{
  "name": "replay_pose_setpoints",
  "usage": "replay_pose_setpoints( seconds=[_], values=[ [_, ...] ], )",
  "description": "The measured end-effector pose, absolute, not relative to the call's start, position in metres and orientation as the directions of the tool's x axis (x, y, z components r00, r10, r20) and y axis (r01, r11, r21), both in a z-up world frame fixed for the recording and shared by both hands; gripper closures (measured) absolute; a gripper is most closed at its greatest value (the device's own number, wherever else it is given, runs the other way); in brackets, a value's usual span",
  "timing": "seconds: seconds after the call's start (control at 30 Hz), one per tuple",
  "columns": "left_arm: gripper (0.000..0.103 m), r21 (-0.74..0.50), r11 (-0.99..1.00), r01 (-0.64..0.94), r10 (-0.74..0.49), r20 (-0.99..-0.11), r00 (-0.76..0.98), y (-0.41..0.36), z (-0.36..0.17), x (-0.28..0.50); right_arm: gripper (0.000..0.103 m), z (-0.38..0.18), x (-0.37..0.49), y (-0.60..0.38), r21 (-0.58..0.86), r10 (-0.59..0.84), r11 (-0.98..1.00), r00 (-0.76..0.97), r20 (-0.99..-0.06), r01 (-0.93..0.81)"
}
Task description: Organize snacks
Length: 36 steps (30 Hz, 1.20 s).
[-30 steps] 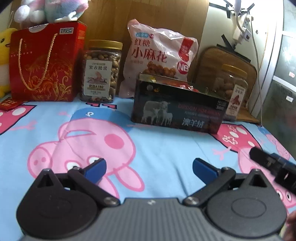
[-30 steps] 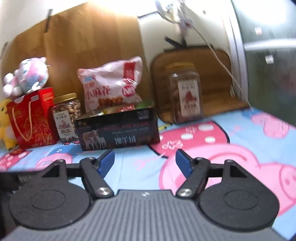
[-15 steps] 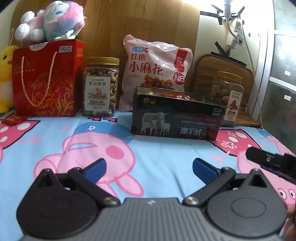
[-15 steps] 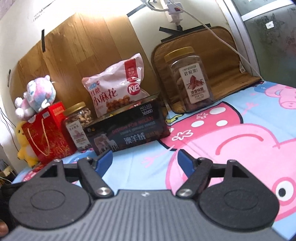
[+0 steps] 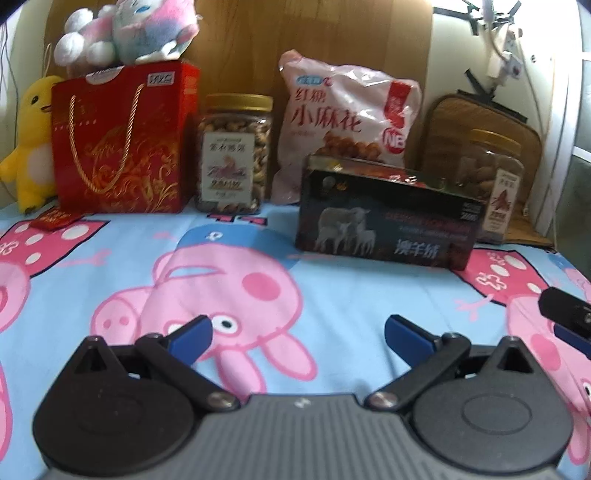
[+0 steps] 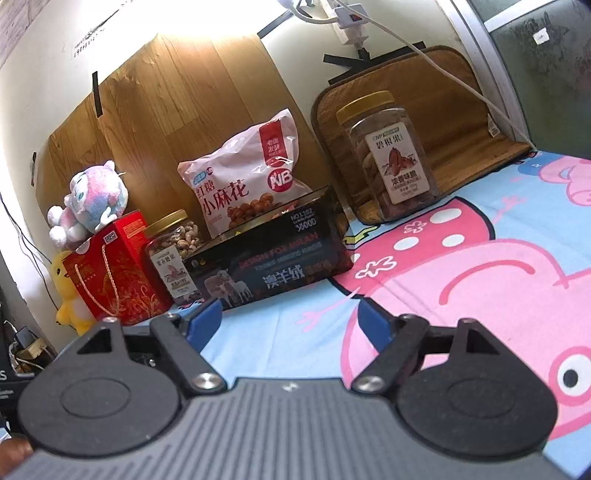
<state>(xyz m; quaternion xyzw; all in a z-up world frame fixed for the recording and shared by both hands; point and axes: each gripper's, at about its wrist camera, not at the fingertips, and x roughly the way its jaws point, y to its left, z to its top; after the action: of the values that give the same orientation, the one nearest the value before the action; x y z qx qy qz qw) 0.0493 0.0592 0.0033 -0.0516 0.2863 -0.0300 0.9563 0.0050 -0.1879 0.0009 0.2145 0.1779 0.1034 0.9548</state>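
A dark box with sheep on it point(image 5: 388, 225) point(image 6: 273, 266) stands on the cartoon-pig cloth, snacks inside it. Behind it leans a pink snack bag point(image 5: 347, 125) point(image 6: 243, 181). A cashew jar point(image 5: 232, 155) point(image 6: 173, 251) stands left of the bag. A pecan jar point(image 5: 491, 177) point(image 6: 388, 155) stands at the right on a brown mat. My left gripper point(image 5: 297, 332) is open and empty, well short of the box. My right gripper point(image 6: 291, 317) is open and empty, just in front of the box; its tip shows in the left wrist view point(image 5: 565, 314).
A red gift bag point(image 5: 122, 140) point(image 6: 114, 273) stands at the far left with a plush toy point(image 5: 125, 29) on top and a yellow duck plush point(image 5: 29, 136) beside it. A small red packet point(image 5: 55, 218) lies on the cloth. A wooden board point(image 6: 173, 122) backs the row.
Both views have tilted and shifted a little; the right gripper has rolled and edged closer to the dark box. Both grippers stay open and empty. No object has moved.
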Motion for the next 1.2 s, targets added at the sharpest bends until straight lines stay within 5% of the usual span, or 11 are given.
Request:
replay_pose_setpoints(
  seconds=[0.23,0.4,1.2],
  values=[
    [0.000,-0.114,0.993,-0.027,-0.049,-0.617,0.786,0.062,-0.003,0.058,0.017,0.002,0.008,-0.179,0.410,0.315,0.896,0.894,-0.318,-0.169],
    [0.000,-0.006,0.999,-0.046,0.031,-0.642,0.766,0.047,-0.005,0.060,0.017,0.002,0.010,-0.177,0.401,0.334,0.896,0.883,-0.329,-0.190],
    [0.000,0.084,0.989,-0.119,0.145,-0.664,0.733,0.037,-0.001,0.058,0.015,0.002,0.013,-0.174,0.386,0.361,0.895,0.869,-0.338,-0.222]
  ],
)
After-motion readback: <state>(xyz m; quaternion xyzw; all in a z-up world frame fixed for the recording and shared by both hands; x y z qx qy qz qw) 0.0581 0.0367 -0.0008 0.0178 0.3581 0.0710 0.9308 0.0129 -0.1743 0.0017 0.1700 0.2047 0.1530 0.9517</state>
